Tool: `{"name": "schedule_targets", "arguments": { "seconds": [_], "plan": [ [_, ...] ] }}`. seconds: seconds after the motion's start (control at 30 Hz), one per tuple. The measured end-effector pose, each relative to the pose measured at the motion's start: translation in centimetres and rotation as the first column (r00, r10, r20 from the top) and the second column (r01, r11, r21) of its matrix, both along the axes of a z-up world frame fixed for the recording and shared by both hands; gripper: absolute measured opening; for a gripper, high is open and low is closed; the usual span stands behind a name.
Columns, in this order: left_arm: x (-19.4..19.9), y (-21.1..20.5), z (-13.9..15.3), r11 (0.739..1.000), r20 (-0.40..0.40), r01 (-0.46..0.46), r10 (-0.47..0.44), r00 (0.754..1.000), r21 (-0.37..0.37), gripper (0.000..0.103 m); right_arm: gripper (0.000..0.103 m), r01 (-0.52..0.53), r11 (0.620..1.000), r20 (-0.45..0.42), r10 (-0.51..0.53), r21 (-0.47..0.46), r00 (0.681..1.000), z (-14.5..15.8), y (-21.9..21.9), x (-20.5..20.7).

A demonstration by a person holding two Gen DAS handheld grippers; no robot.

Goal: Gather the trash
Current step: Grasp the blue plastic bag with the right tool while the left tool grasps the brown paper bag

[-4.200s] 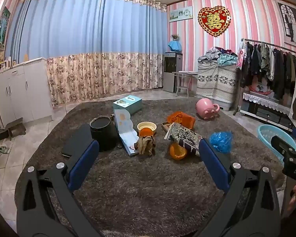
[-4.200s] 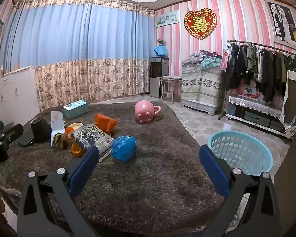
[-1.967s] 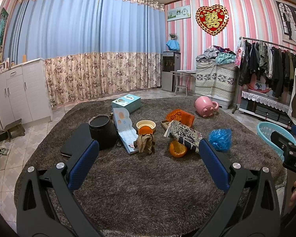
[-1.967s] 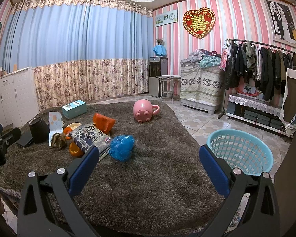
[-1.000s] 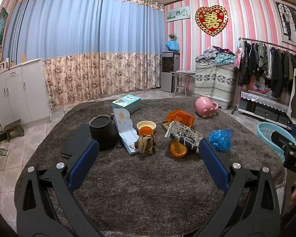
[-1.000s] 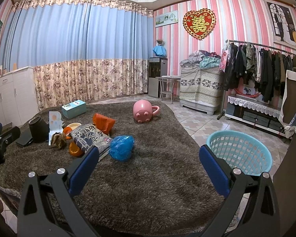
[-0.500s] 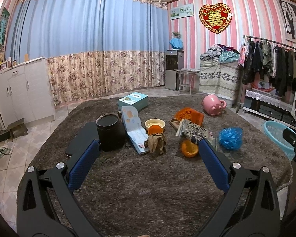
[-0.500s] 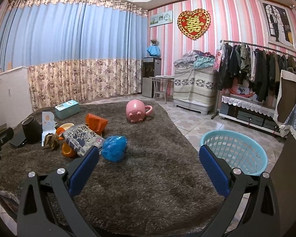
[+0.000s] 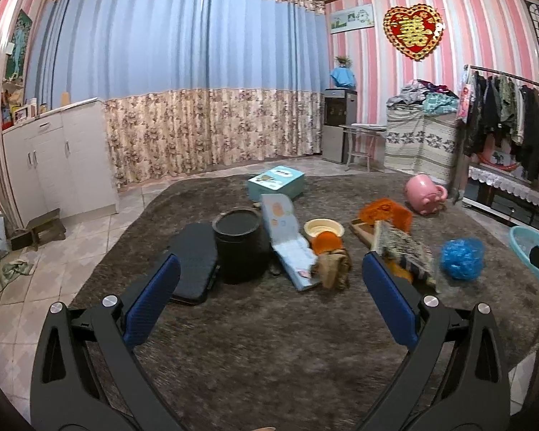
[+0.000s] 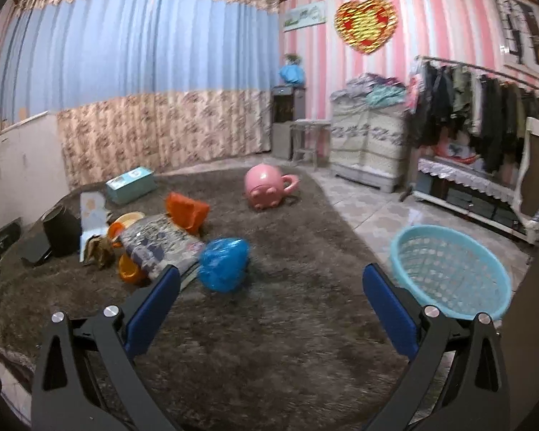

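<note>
**Both grippers hanging open over the rug, litter within reach ahead**

The left gripper (image 9: 267, 289) is hovering with its blue fingers (image 9: 151, 300) spread wide and nothing between them; the right gripper (image 10: 267, 289) is doing the same, its pads (image 10: 390, 312) well apart and empty.

Nearest the right gripper, the crumpled blue plastic bag (image 10: 223, 264) is lying on the rug just beside a patterned snack packet (image 10: 158, 244). The bag is looking very light, soft and slick, so it is probably best pinched across a bunched fold near its top, where the film is gathering thick enough to hold. The packet is looking flat and floppy; an edge grip seems likelier to work than a grab across its face.

Ahead of the left gripper, a brown crumpled wrapper (image 9: 334, 267) is sitting against an open booklet (image 9: 285, 239), with an orange cup (image 9: 326, 242) and a pale bowl (image 9: 323, 228) just behind. The wrapper should be squashing easily under the pads.

The shaggy dark rug (image 10: 269, 341) is covering the floor here; its pile may be snagging thin film and hiding edges. The light blue basket (image 10: 449, 273), standing empty on the tiles beside the rug's edge, is presumably the place for the trash. Beyond are blue curtains (image 9: 176, 82), a white cabinet (image 9: 54, 161) and a clothes rack (image 10: 485, 122) against pink striped walls.
</note>
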State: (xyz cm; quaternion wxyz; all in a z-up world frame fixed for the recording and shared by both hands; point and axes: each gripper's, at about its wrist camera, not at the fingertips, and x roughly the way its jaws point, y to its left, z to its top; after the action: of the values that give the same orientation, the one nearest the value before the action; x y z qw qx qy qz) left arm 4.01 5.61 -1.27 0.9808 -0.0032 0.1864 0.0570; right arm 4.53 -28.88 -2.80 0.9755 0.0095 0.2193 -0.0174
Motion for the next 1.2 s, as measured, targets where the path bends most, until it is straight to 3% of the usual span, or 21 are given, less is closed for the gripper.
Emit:
{"name": "schedule_targets", "arguments": {
  "seconds": [0.13,0.33,0.47,0.53,0.6,0.77,0.93,1.03,1.2],
  "plan": [
    [1.4,1.3,-0.5,1.0,-0.017,-0.032,0.032,0.999,0.002,0.098,0.099,0.009,0.999,-0.07,-0.011,-0.035,0.998,-0.8,1.0,2.3],
    [2.9,2.5,-0.8,0.998,-0.024,-0.058,0.058,0.998,0.002,0.098,0.099,-0.016,1.0,-0.147,0.014,-0.01,0.989,-1.7,1.1,6.1],
    [4.0,2.4,-1.4,0.998,-0.051,-0.055,0.055,0.997,-0.001,0.098,0.097,-0.053,0.996,-0.184,0.04,-0.065,0.982,-2.7,2.4,8.6],
    [4.6,2.0,-1.8,0.999,-0.072,-0.03,0.029,0.997,-0.011,0.098,0.087,-0.073,0.995,-0.206,0.056,-0.074,0.977,-3.4,2.8,9.5],
    [5.2,1.3,-2.2,1.0,-0.087,-0.011,0.011,0.996,-0.009,0.098,0.062,-0.099,0.994,-0.231,0.084,-0.052,0.969,-3.9,2.9,10.3],
    [6.7,-1.0,-3.2,0.998,-0.121,0.051,-0.054,0.991,-0.027,0.098,0.032,-0.2,0.979,-0.26,0.203,0.037,0.944,-4.6,3.1,11.2],
    [9.2,-3.4,-4.7,0.997,-0.206,0.079,-0.078,0.976,-0.006,0.098,0.026,-0.21,0.976,-0.201,0.194,-0.059,0.96,-3.4,3.3,10.1],
    [10.7,-4.2,-5.7,0.996,-0.262,0.086,-0.088,0.961,-0.018,0.098,0.026,-0.201,0.977,-0.186,0.186,-0.066,0.965,-3.0,2.5,9.7],
    [12.1,-5.1,-5.6,0.994,-0.271,0.102,-0.112,0.956,-0.049,0.096,0.026,-0.178,0.984,-0.187,0.17,-0.024,0.967,-2.8,1.0,10.0]
  ]
}}
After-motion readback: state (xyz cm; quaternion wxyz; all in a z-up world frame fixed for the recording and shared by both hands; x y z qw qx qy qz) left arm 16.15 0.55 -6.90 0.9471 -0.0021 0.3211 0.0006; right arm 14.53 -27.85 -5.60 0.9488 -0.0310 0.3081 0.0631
